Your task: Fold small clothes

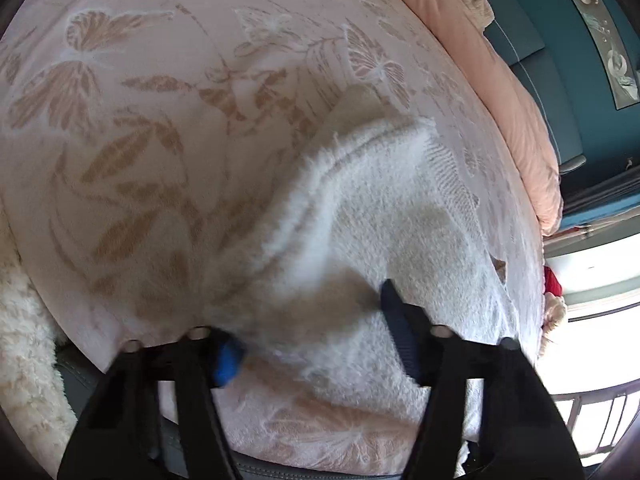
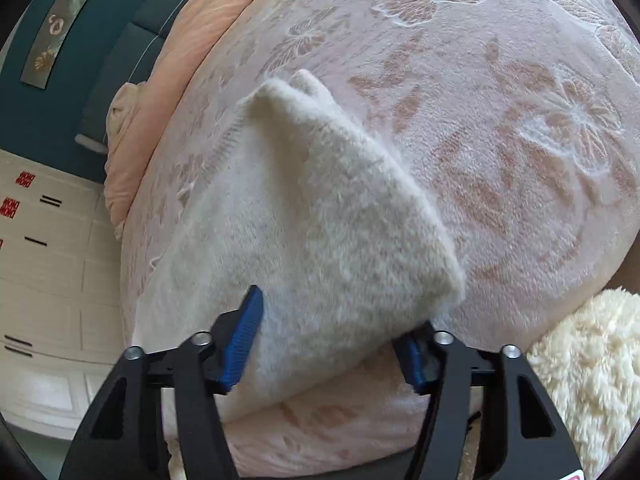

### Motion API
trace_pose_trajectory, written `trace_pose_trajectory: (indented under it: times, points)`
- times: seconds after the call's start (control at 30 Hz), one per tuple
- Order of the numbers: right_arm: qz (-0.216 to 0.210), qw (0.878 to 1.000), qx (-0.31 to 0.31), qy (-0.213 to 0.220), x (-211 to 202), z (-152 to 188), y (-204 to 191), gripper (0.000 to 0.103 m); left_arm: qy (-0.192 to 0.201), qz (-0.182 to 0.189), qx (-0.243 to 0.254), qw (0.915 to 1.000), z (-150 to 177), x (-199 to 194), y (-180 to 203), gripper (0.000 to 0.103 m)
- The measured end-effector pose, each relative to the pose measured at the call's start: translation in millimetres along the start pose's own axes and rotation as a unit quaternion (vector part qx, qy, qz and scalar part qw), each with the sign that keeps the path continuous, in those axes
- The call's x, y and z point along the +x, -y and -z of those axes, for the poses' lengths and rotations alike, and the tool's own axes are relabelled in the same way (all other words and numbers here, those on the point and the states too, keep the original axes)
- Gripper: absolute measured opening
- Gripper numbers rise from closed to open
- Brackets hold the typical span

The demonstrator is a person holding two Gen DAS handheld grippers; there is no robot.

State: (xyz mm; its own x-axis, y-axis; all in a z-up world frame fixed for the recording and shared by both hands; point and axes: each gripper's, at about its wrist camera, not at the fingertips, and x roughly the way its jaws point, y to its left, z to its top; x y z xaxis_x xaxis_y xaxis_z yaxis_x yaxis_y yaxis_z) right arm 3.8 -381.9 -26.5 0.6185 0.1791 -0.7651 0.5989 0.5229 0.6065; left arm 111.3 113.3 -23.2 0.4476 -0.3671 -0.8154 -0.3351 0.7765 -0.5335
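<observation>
Left wrist view: fuzzy white garment [image 1: 360, 216] lies mid-frame to lower right on pink butterfly-print blanket [image 1: 132, 120], one folded edge running diagonally up to a corner at upper centre. Left gripper [image 1: 316, 344] at bottom, blue pads [image 1: 226, 360] set apart w/ the garment's near edge lying between/over them; pic is blurred there, can't tell if pads actually press the cloth. Peach duvet [image 1: 500, 92] along upper right, teal wall [image 1: 568, 80] behind it. Cream fleece [image 1: 24, 360] at lower left edge.

Right wrist view: same garment [image 2: 320, 224] fills centre, peaked corner at upper centre, lower corner drooping to the right. Right gripper [image 2: 324, 360] at bottom, jaws spread either side of the garment's near hem, cloth in the gap; grip contact not clear. Blanket [image 2: 500, 120] covers right half, duvet [image 2: 180, 60] upper left, white drawers [image 2: 44, 280] at left, fleece [image 2: 588, 360] lower right.
</observation>
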Motion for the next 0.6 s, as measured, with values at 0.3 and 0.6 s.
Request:
trace_pose_trajectory:
  times: [0.3,0.6]
  points:
    - [-0.052,0.996,-0.076,-0.015,-79,31,-23,0.015,0.014,0.030,0.068,0.9971,-2,-90,15,0.015]
    - [0.074,0.991,-0.112,-0.022,-83,55,4,0.023,-0.037,-0.027,0.056,0.9974,25,-61,-39,0.016]
